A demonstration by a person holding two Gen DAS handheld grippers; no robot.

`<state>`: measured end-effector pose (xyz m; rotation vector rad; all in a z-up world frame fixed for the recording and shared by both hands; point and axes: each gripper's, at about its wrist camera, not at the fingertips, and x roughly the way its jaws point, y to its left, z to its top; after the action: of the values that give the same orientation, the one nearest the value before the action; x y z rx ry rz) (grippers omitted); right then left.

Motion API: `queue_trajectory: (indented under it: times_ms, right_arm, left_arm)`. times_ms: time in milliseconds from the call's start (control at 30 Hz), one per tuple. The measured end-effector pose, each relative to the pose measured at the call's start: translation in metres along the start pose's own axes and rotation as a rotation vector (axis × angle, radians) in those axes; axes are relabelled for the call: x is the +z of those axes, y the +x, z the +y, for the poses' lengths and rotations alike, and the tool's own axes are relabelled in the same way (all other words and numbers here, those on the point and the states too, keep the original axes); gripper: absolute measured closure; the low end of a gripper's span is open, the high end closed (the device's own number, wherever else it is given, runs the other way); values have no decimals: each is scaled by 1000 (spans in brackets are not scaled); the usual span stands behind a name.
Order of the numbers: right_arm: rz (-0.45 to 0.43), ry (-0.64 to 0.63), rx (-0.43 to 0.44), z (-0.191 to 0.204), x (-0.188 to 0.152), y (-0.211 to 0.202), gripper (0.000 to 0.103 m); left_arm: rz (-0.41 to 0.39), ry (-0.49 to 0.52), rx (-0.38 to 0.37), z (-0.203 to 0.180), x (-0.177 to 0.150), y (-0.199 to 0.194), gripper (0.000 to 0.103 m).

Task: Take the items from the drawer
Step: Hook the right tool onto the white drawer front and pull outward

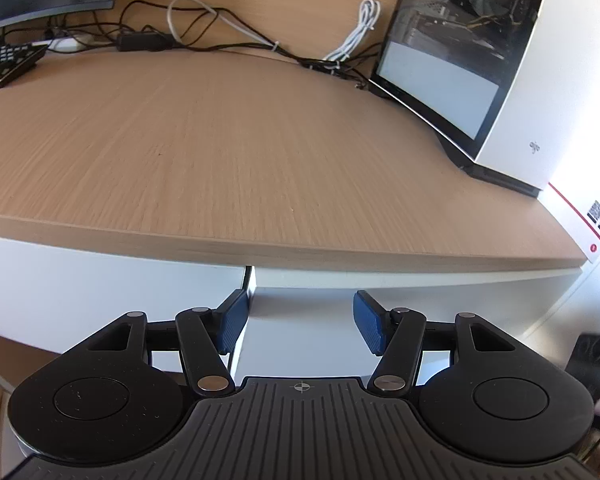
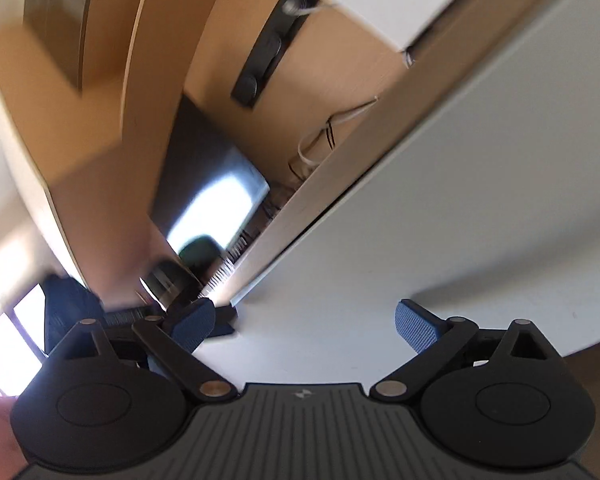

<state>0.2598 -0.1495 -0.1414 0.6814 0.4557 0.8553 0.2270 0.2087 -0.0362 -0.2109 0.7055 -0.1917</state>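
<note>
The white flat drawer front (image 1: 380, 280) under the wood-grain bench (image 1: 240, 140) sat closed, its contents hidden. The left gripper (image 1: 300, 326) and right gripper (image 2: 306, 326) had fingers released, grasping nothing.

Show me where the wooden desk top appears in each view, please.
Left wrist: desk top fills the middle, side to side.
Right wrist: only its front edge, a tilted strip from upper right to lower centre.
Shared landmark: the white panel just under that edge.

Wood-grain desk (image 1: 220, 140), white drawer front (image 1: 380, 280), blue pads (image 1: 233, 322)
</note>
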Motion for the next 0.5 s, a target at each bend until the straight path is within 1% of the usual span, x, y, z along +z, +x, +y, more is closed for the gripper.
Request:
queue_trajectory:
  times_ms: [33,67,100,167,200,233,300,333,400,433,500]
  right_arm:
    - [16,-11,-34,10,6,-16,5]
    - [33,-1,-76,5,-17,-10,5]
    - [41,23,-119,18,-54,-12,5]
    - [32,87,-183,12,-73,-15,3]
    - [21,127,-220,14,-95,-1,3]
    - [1,164,-252,8,-106,3,2]
    - [-65,219,-300,-11,-114,1,1]
    - [-110,238,-304,-16,-116,-2,1]
    - [-191,256,-262,-22,-118,-6,0]
    - [-206,251,-217,-23,-118,-6,0]
    - [-219,221,-170,-22,-119,-3,0]
  left_arm:
    - [-1,-4,2,0,0,0,41]
    - [-1,-5,3,0,0,0,41]
    - [-1,-5,3,0,1,0,41]
    - [-4,-6,3,0,0,0,42]
    - [-7,-5,2,1,-1,0,42]
    - [-11,-3,3,1,-1,-1,42]
    - [-18,-3,4,1,-3,-1,42]
    - [-20,-3,4,1,-3,-1,42]
    - [-22,-5,4,1,-2,-1,43]
    - [-23,-9,2,2,-1,-1,44]
    - [-25,-23,-5,5,0,0,44]
